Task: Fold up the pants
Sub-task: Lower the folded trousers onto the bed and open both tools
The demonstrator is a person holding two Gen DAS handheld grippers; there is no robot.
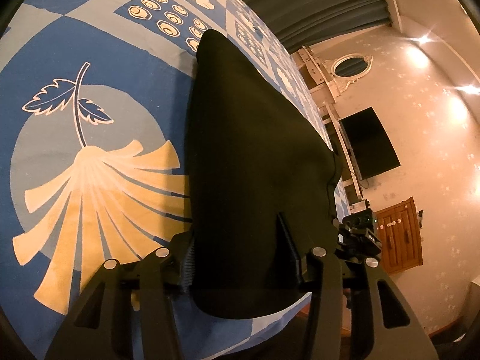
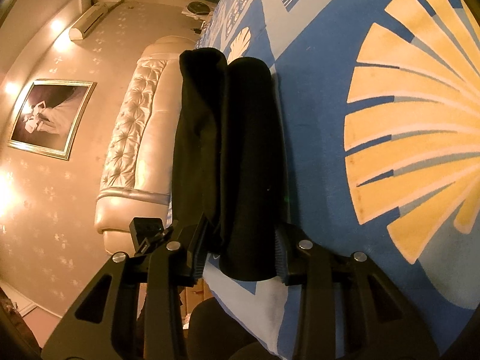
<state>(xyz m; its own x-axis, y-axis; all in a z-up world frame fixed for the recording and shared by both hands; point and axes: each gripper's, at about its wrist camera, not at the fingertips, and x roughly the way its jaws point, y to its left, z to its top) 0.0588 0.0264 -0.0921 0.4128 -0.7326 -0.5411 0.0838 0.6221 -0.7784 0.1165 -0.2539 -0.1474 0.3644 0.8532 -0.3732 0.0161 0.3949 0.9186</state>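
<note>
Black pants (image 1: 255, 150) lie on a blue patterned bedspread (image 1: 90, 60) near the bed's edge. In the left wrist view the cloth rises from the bed and fills the gap between my left gripper's (image 1: 240, 258) wide-spread fingers; the right finger (image 1: 288, 240) lies on the cloth. In the right wrist view the pants (image 2: 240, 150) show as two long black legs side by side. My right gripper (image 2: 240, 249) is open and straddles their near end, one finger each side. The other gripper shows in each view beside the pants.
The bed's edge runs close beside the pants in both views. A cream tufted headboard (image 2: 135, 126) and a framed picture (image 2: 51, 117) are on the right wrist's left. A wall TV (image 1: 369, 144) and a wooden cabinet (image 1: 399, 234) are beyond the bed.
</note>
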